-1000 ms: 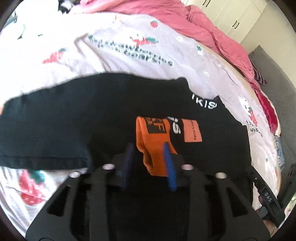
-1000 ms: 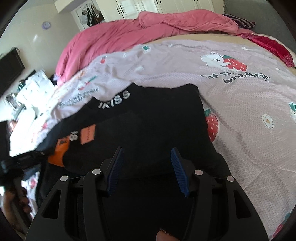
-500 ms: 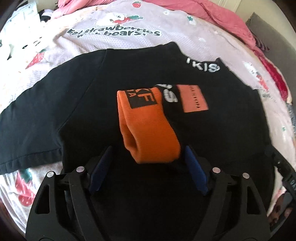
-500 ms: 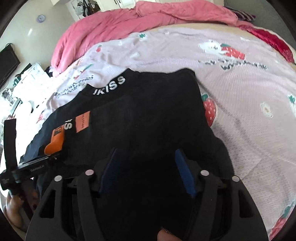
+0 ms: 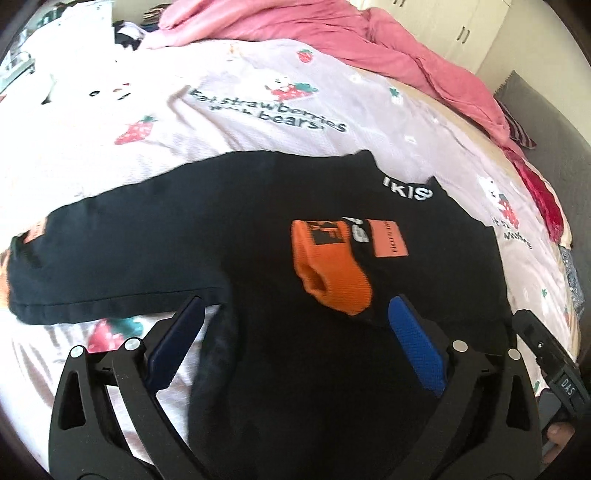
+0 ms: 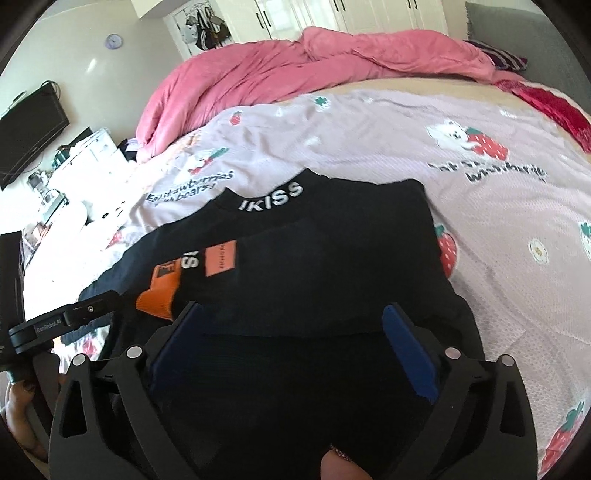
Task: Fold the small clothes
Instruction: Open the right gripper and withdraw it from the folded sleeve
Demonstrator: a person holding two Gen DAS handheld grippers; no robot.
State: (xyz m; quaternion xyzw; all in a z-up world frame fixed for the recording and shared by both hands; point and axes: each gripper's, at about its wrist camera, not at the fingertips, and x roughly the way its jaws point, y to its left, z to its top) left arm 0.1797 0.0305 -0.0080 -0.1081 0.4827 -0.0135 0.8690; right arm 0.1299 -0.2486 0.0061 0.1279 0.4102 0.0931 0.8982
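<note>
A black top (image 5: 229,240) with white collar lettering lies on the bed. Its right sleeve is folded across the chest, and the orange cuff (image 5: 328,266) rests in the middle. The left sleeve (image 5: 110,266) lies spread out to the left. My left gripper (image 5: 295,317) is open and empty, just behind the cuff. In the right wrist view the same top (image 6: 332,258) and cuff (image 6: 159,291) show. My right gripper (image 6: 291,317) is open and empty over the folded right side.
The bed has a pale sheet (image 6: 480,221) printed with strawberries and bears. A pink duvet (image 6: 295,70) is bunched at the far side. White wardrobes (image 6: 314,14) stand behind. A red cloth (image 5: 543,199) lies at the bed's right edge.
My left gripper has let go of the orange cuff, opened wide and drawn back. My right gripper has opened wider and stays over the folded side.
</note>
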